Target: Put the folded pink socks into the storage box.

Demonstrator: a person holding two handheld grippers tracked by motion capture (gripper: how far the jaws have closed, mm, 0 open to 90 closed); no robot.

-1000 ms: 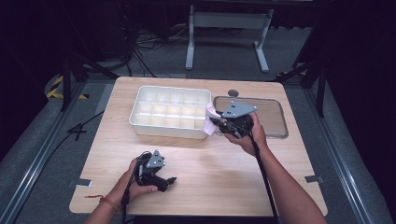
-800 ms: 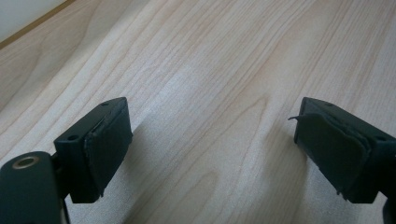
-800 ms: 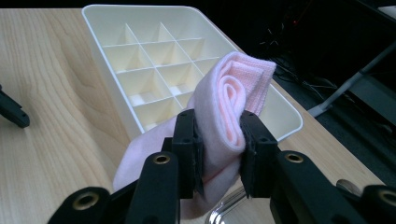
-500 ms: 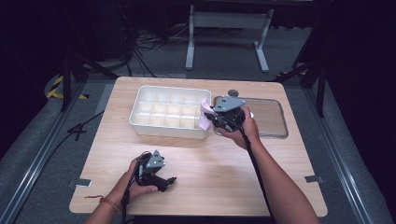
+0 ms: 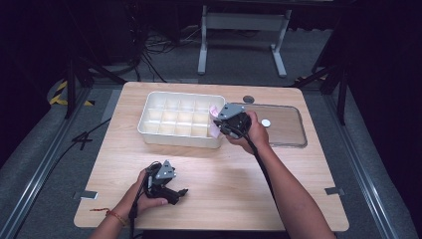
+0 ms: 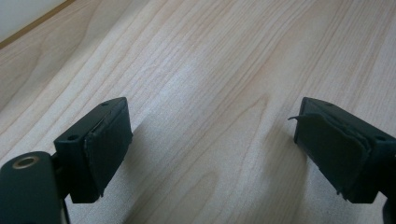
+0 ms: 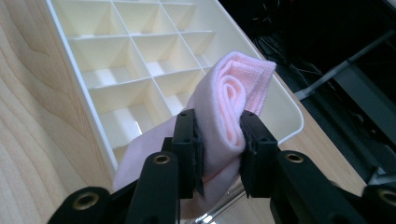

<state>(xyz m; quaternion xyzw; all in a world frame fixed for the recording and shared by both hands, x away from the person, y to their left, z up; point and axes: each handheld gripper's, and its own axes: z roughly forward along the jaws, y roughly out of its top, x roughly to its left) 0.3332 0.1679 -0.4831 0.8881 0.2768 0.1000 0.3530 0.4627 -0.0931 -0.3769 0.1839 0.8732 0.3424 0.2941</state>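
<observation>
Clear lid (image 5: 283,130) w/ white knob beside dark disc (image 5: 248,99), on table (image 5: 224,184).

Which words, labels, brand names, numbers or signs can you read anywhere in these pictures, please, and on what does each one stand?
None can be read: the white divided tray, the pink cloth held by the right gripper, the clear lid, the wooden table and the left gripper bear no visible writing.
The yellow-and-black floor tape is a striped marking, not text.
</observation>
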